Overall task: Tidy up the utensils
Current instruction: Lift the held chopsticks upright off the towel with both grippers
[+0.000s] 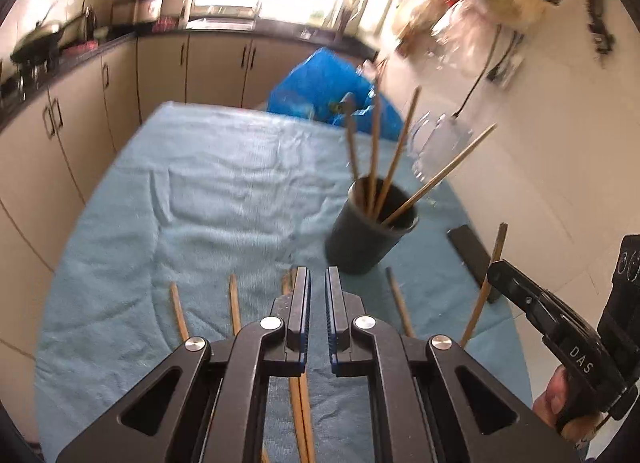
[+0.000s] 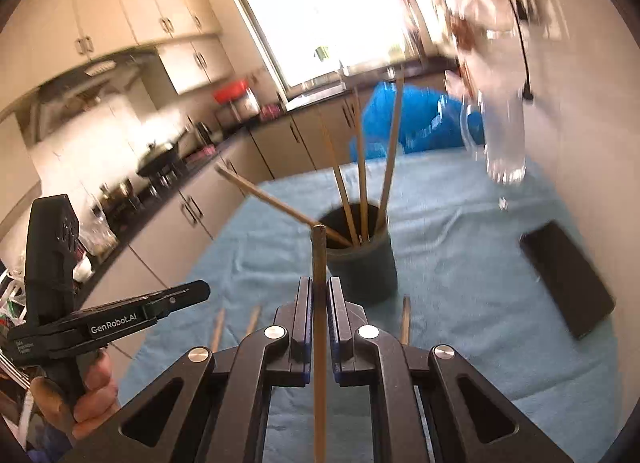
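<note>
Right gripper (image 2: 319, 299) is clamping a single chopstick (image 2: 319, 327) upright, just in front of the dark cup (image 2: 360, 263).

The chopstick is standing between the narrowed jaws, its tip rising above them, and it also shows in the left wrist view, held by the right gripper (image 1: 494, 268) at the table's right edge. The dark cup is sitting on the blue cloth (image 2: 460, 247) and holding four chopsticks (image 2: 362, 167) that are fanning out of its mouth. The left gripper (image 1: 318, 287) is hanging over the cloth with its jaws nearly together; whether it is pinching the pair of chopsticks (image 1: 300, 411) showing under it cannot be told. More loose chopsticks (image 1: 234, 303) are lying on the cloth. A black phone (image 2: 568, 279) is lying right of the cup, a clear glass jug (image 2: 500, 143) behind it, and a blue bag (image 2: 416, 119) beyond the table.
</note>
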Action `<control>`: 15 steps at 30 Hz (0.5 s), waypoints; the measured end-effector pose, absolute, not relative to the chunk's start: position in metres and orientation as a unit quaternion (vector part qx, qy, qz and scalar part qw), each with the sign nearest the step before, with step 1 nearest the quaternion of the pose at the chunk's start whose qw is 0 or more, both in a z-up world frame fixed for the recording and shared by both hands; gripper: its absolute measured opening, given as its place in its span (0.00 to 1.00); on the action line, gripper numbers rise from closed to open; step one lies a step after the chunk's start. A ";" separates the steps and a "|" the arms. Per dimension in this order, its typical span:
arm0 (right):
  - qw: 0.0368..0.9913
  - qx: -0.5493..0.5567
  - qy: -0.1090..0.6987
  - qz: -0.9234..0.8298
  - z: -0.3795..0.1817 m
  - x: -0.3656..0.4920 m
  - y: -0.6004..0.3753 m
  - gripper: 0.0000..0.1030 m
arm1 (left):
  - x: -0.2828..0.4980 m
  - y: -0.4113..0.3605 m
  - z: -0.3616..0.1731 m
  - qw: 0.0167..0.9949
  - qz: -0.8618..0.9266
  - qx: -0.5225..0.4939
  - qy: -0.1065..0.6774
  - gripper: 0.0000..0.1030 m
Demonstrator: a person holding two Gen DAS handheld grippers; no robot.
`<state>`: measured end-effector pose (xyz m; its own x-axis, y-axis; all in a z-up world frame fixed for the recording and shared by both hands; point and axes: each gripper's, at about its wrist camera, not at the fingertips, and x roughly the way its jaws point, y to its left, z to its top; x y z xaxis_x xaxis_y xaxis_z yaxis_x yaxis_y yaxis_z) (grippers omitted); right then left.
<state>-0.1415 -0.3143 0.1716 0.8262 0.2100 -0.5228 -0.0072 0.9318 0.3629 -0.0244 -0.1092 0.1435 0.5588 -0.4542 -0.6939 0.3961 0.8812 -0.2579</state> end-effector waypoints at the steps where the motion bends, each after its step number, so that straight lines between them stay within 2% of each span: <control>1: 0.942 0.170 0.283 0.059 0.176 -0.146 -0.313 0.07 | -0.024 -0.111 0.145 0.883 -0.240 -0.030 0.401 0.07; 5: 0.943 0.176 0.277 0.061 0.181 -0.152 -0.312 0.07 | -0.012 -0.116 0.131 0.866 -0.235 -0.019 0.441 0.07; 15: 0.940 0.189 0.276 0.065 0.180 -0.152 -0.320 0.07 | 0.053 -0.143 0.040 0.799 -0.199 -0.006 0.568 0.07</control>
